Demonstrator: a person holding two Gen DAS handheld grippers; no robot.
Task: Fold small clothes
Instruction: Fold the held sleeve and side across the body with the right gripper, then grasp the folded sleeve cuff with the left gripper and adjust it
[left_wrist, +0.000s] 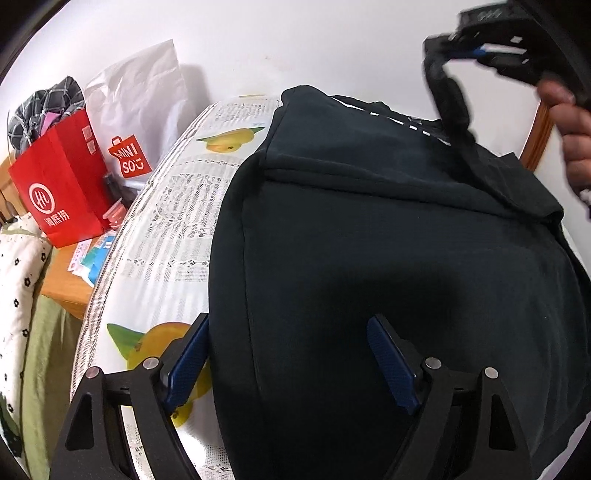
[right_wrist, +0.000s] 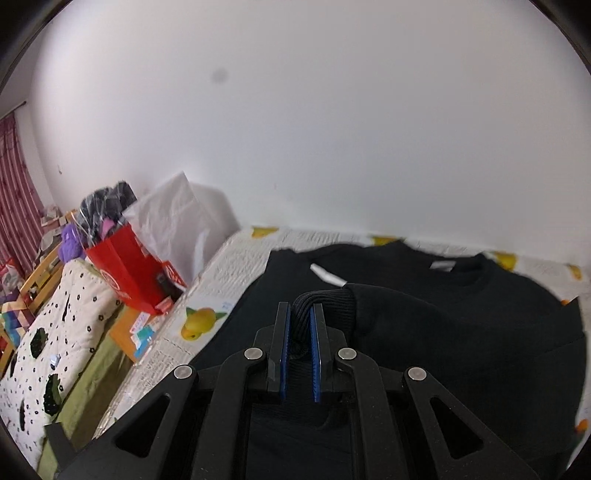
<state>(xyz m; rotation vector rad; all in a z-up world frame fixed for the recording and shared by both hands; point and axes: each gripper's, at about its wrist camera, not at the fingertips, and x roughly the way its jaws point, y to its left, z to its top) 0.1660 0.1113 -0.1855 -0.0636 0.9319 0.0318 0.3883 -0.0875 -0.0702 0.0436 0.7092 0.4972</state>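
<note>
Red bag (left_wrist: 62, 184) stuffed with checked cloth (left_wrist: 48, 107) beyond table's left edge; right gripper (right_wrist: 299, 325) clamping black sweater's (left_wrist: 388, 229) cuff (right_wrist: 314, 299); left gripper (left_wrist: 288, 339) released, straddling sweater's edge.

A red paper bag (left_wrist: 62, 181) and white bag (left_wrist: 136, 103) stand beside the fruit-print tablecloth (left_wrist: 173, 206).

Left tool (left_wrist: 288, 354) spread wide; right tool (right_wrist: 300, 314) clamped, apparently raised.
</note>
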